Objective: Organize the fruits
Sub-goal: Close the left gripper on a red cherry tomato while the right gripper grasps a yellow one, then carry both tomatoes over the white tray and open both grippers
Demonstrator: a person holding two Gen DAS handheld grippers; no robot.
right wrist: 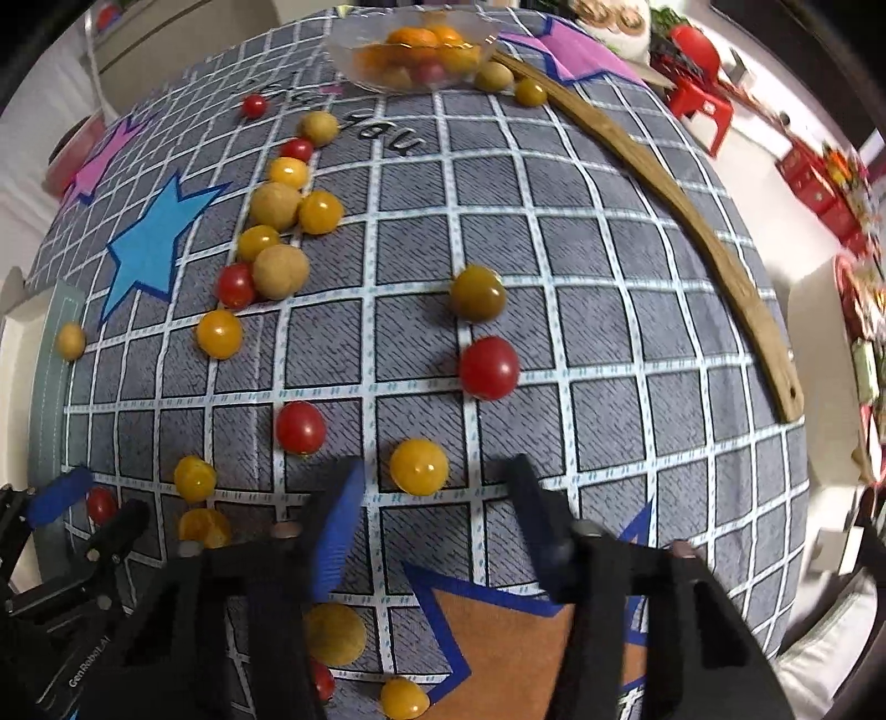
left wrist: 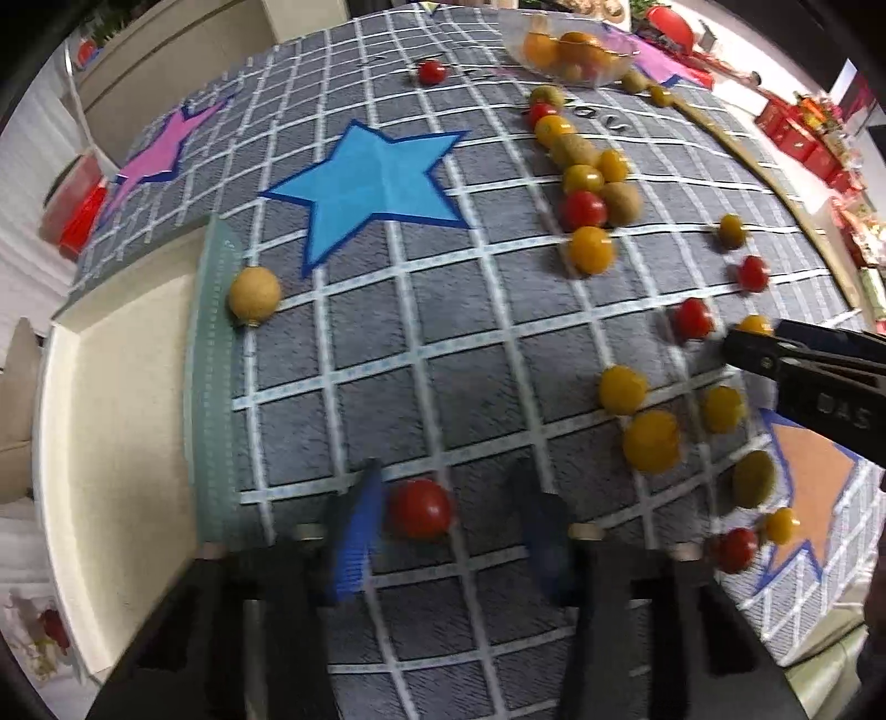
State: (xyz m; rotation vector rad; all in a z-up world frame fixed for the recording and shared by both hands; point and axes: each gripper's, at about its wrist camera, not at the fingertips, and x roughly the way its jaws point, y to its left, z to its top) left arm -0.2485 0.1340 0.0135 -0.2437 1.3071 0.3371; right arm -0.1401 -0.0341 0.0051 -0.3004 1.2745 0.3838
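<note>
One clear bowl (right wrist: 354, 61) holding orange fruits (right wrist: 412, 37), cream tray (left wrist: 111, 443) bare

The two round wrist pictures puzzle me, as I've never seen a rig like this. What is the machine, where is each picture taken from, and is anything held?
There is no robot. A person holds a two-finger gripper in each hand, and each gripper carries a wide-angle camera that looks along its jaws. One picture looks down past the left gripper, the other past the right gripper. A small red fruit lies between the left jaws and a yellow fruit between the right ones. Neither looks squeezed, so nothing is held. More red, yellow and tan fruits lie scattered on a grey checked cloth with coloured stars. A clear bowl at the far end holds some fruit.
</note>
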